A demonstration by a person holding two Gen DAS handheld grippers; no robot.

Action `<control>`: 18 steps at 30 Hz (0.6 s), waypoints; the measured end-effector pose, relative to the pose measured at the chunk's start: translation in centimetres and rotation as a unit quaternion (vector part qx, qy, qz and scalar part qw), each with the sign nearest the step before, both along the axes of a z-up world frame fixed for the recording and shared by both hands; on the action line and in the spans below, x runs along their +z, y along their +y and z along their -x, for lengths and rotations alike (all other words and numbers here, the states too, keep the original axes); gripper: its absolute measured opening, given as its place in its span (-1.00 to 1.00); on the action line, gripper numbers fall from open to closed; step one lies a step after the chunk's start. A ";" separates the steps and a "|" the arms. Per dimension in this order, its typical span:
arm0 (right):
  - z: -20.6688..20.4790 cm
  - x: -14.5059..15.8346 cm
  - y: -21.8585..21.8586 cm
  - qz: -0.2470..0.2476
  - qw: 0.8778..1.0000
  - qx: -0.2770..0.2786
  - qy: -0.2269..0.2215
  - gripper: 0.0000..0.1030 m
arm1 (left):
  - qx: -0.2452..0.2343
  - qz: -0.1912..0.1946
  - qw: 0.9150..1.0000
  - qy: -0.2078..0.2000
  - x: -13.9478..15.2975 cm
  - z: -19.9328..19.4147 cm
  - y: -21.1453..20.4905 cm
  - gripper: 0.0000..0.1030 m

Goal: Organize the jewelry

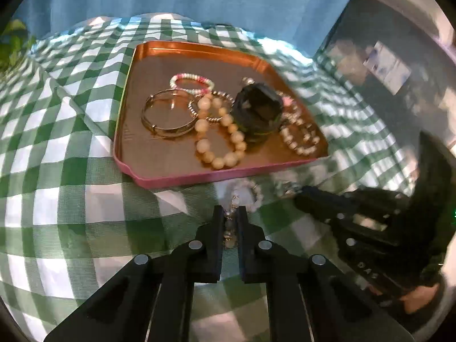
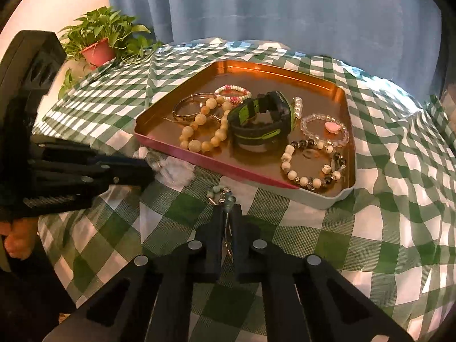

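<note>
A copper tray (image 1: 176, 175) with a pink rim lies on the checked cloth. It holds a gold bangle (image 1: 168, 114), a cream bead bracelet (image 1: 219, 134), a black and green watch (image 1: 256, 114) and several other bead bracelets. My left gripper (image 1: 230, 211) is shut on a pale white bead bracelet (image 1: 248, 191), which rests on the cloth just in front of the tray. My right gripper (image 2: 228, 211) is shut on a string of pale green beads (image 2: 221, 195), also on the cloth before the tray (image 2: 228, 168). The left gripper (image 2: 151, 168) and its white bracelet (image 2: 173, 171) show at the left there.
A potted plant (image 2: 98, 48) stands at the table's far left corner. A blue curtain (image 2: 270, 8) hangs behind. The green and white cloth (image 2: 384, 228) is wrinkled around the tray. A person's hand (image 2: 17, 239) holds the left gripper.
</note>
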State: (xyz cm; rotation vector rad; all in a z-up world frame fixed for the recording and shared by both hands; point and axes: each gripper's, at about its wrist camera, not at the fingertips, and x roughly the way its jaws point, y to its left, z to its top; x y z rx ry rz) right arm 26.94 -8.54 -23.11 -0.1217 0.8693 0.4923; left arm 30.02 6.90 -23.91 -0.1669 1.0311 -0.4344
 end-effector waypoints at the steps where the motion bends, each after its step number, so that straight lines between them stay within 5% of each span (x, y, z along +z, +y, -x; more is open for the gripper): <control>1: 0.0 0.1 -0.2 -0.006 1.000 -0.005 0.000 -0.91 | 0.001 -0.006 1.000 -0.006 0.3 0.1 -0.1 -0.83; 18: 3.8 6.3 -2.2 -0.041 0.997 -0.048 -0.051 -0.91 | 0.090 -0.022 0.994 -0.062 7.0 6.2 -1.6 -0.83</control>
